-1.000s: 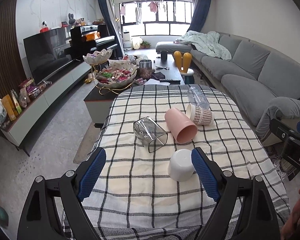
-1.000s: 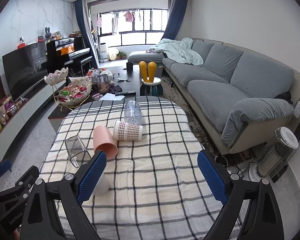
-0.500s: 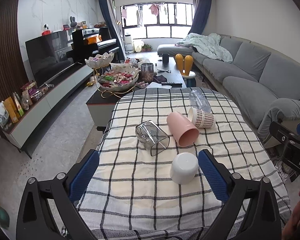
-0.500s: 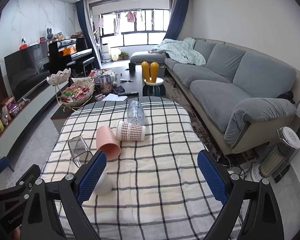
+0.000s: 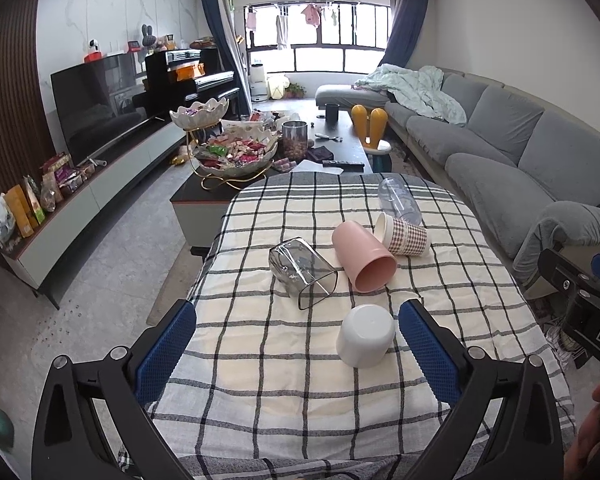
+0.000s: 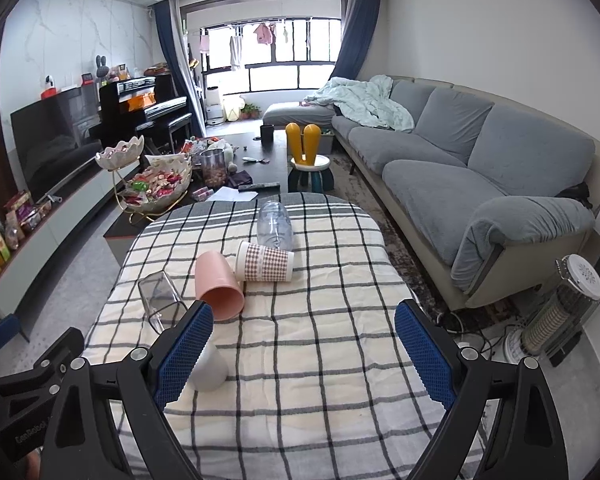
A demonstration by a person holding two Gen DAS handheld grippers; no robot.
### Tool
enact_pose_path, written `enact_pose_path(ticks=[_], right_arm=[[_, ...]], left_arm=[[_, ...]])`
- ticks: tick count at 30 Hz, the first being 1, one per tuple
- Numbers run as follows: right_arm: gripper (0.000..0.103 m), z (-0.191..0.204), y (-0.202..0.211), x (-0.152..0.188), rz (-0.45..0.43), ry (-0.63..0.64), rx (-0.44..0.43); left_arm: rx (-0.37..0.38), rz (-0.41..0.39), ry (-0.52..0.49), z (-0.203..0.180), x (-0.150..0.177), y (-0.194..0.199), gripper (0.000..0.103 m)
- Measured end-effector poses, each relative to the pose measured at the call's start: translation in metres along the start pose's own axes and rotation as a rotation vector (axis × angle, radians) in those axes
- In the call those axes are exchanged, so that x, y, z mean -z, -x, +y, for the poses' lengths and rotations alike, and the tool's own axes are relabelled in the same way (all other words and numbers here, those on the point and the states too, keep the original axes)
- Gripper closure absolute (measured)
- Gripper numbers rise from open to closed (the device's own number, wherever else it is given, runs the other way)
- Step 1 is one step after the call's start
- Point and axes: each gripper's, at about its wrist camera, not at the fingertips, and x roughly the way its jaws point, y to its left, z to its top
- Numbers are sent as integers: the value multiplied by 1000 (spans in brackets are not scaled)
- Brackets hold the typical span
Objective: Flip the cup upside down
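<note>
A white cup point(image 5: 365, 335) stands upside down on the checked tablecloth point(image 5: 284, 408); in the right wrist view it point(image 6: 208, 368) is partly hidden behind my left finger. A pink cup point(image 5: 364, 255), a clear glass point(image 5: 302, 272), a checked paper cup point(image 5: 404, 235) and a clear plastic cup point(image 5: 398, 200) lie on their sides behind it. My left gripper point(image 5: 296, 356) is open and empty, just short of the white cup. My right gripper point(image 6: 306, 354) is open and empty over the cloth, to the right of the cups.
A dark coffee table point(image 5: 300, 160) with snack bowls and a jar stands beyond the table's far edge. A grey sofa point(image 6: 480, 184) runs along the right. A heater point(image 6: 560, 312) stands on the floor at the right. A TV unit point(image 5: 96, 184) lines the left wall.
Both grippers have pulled back and risen slightly from the table. The white cup now sits farther ahead of my left fingers. The cups have not moved.
</note>
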Motion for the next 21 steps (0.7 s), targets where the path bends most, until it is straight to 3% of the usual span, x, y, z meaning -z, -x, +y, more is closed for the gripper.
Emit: enact_pose_path(ticks=[21], right_arm=[[10,5,-1,-1,-7,3,-10]], left_arm=[[-3,5,15,1,-1,-2,0]])
